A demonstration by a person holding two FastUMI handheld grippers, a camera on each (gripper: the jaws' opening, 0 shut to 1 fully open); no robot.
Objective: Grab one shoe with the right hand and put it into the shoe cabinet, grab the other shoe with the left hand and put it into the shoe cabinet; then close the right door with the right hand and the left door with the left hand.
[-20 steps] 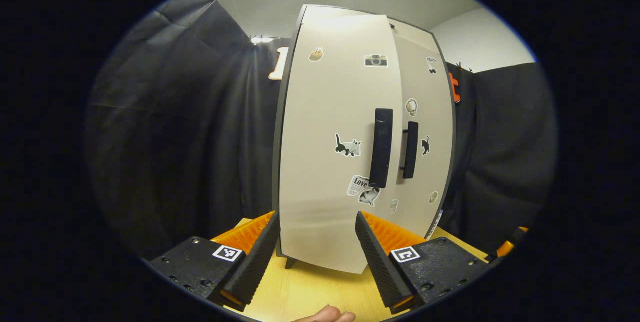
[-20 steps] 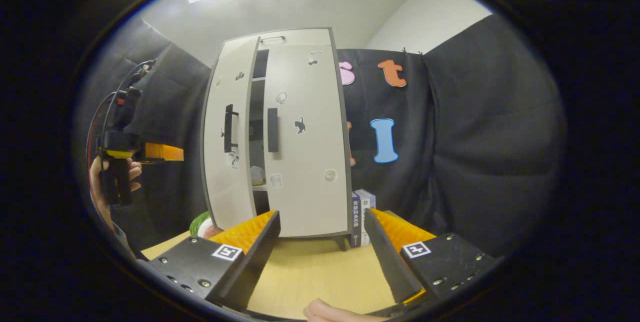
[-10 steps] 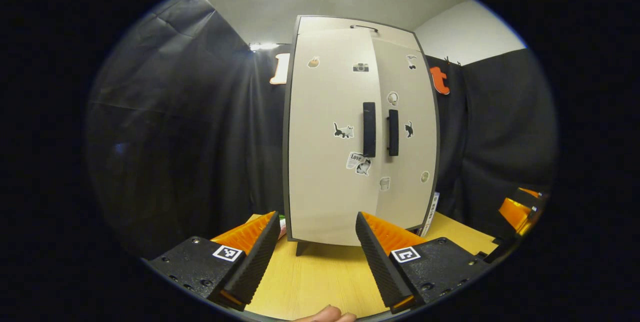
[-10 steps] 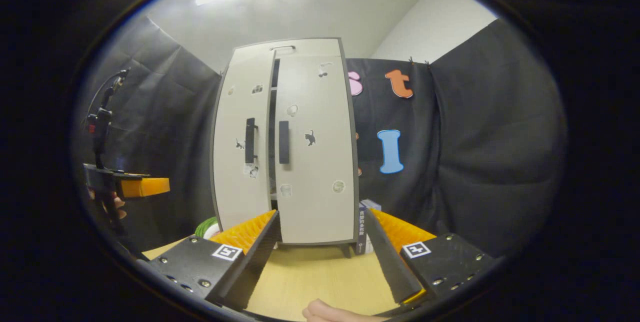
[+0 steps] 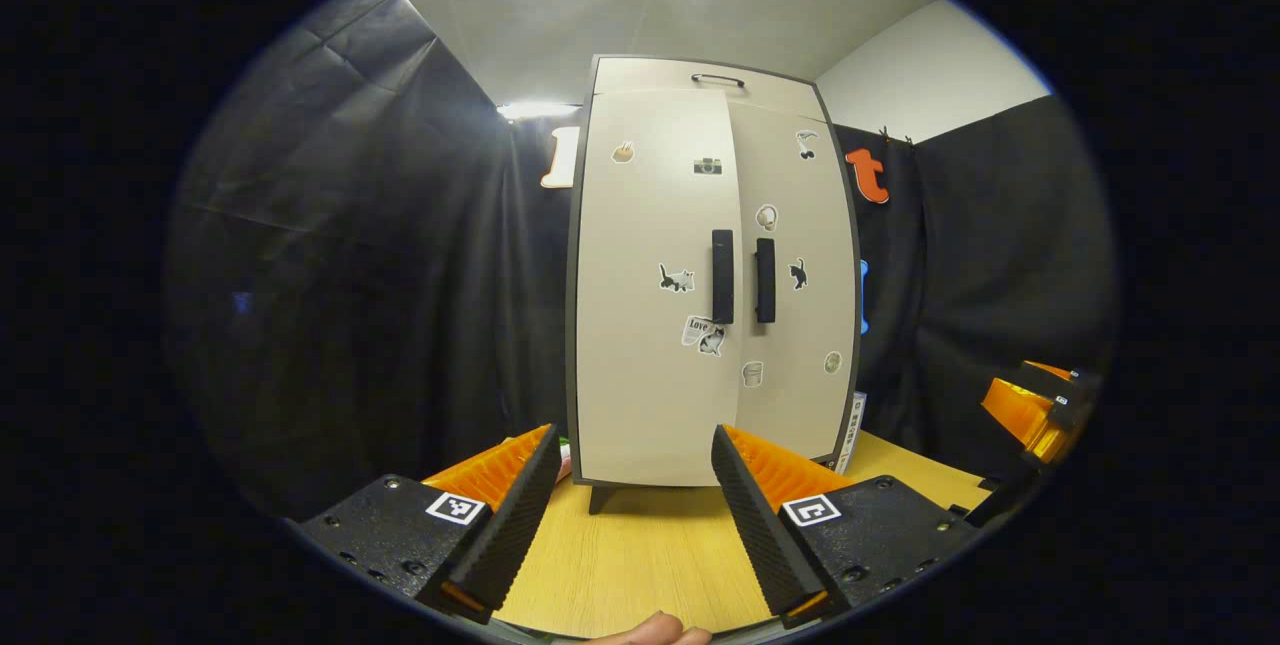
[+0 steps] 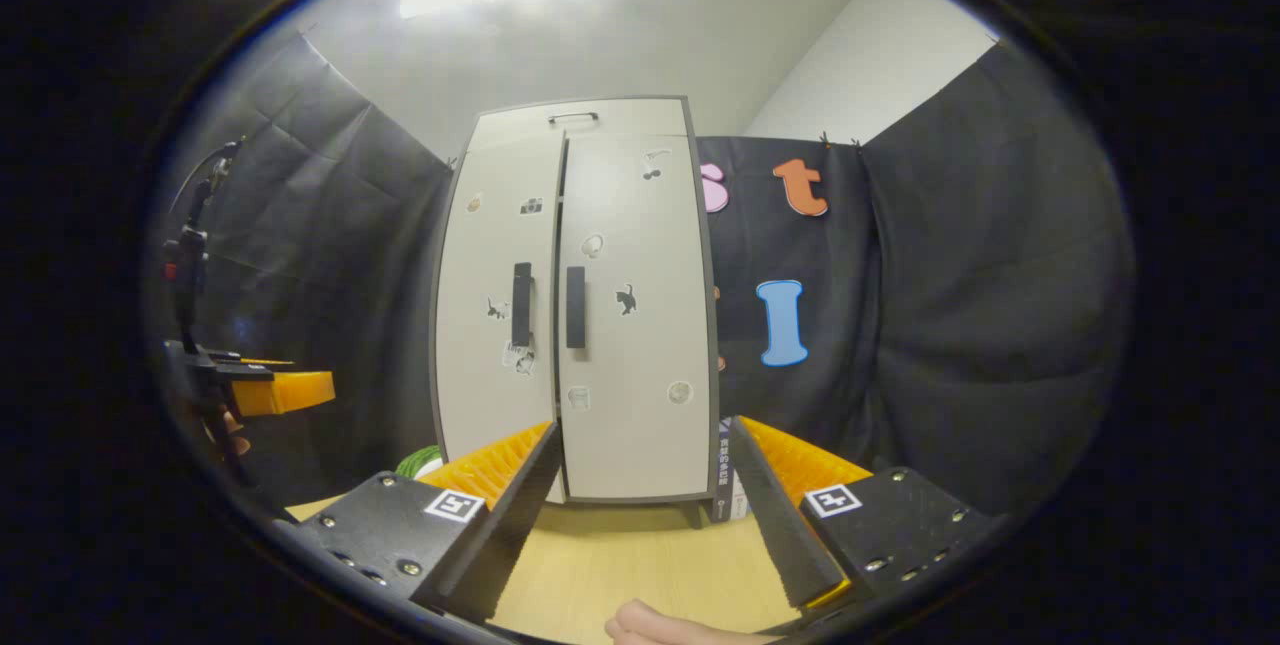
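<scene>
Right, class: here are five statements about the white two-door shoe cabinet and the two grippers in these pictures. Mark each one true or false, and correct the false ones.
1. Both doors of the white two-door shoe cabinet stand wide open. False: they are swung to, with at most a thin gap between them.
2. The left gripper is open and holds nothing. True.
3. The right gripper is clamped on the right door's black bar handle. False: it is open, well back from the cabinet.
4. The cabinet stands on a light wooden tabletop. True.
5. A shoe lies on the tabletop before the cabinet. False: the wood there is bare.
</scene>
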